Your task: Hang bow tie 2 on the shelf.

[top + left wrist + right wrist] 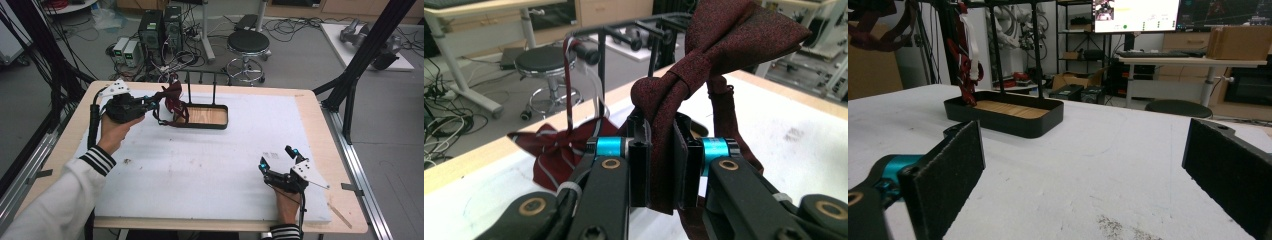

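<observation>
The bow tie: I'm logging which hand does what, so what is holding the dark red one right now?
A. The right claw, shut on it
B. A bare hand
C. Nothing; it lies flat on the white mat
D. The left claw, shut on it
D. In the left gripper view, the left claw has its pads pressed on the band of the dark red bow tie, while the right claw rests open on the mat.

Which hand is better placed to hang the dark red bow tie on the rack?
Left. The left gripper is already shut on the dark red bow tie, raised right beside the black rack over its tray. The right gripper rests open on the white mat, well away.
</observation>
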The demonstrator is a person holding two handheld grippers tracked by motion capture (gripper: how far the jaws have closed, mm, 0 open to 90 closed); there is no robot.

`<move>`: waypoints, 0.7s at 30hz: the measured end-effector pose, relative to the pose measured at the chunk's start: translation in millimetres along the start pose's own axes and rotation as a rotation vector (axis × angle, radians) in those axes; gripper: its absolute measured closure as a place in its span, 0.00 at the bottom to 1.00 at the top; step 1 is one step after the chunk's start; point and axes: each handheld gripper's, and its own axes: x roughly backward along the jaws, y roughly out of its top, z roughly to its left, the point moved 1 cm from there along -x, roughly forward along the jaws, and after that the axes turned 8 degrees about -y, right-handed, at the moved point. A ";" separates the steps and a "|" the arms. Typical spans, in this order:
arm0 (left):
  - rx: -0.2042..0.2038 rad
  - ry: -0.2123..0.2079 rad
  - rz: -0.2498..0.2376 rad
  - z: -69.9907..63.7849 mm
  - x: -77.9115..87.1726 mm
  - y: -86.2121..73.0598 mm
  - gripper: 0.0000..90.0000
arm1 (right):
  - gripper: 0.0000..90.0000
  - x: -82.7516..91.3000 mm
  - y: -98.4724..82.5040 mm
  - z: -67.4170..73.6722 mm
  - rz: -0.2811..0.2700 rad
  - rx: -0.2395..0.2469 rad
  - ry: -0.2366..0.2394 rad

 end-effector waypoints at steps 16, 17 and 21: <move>0.057 0.105 -0.089 -8.8 -33.6 6.0 0.89 | 0.03 0.1 0.0 0.1 0.001 -0.001 0.000; 0.059 0.111 -0.090 -9.6 -35.8 6.4 0.89 | 0.03 0.0 0.0 0.0 0.000 0.000 0.001; 0.058 0.148 -0.095 -12.1 -43.4 7.8 0.89 | 0.03 0.1 0.0 0.0 0.000 -0.001 0.001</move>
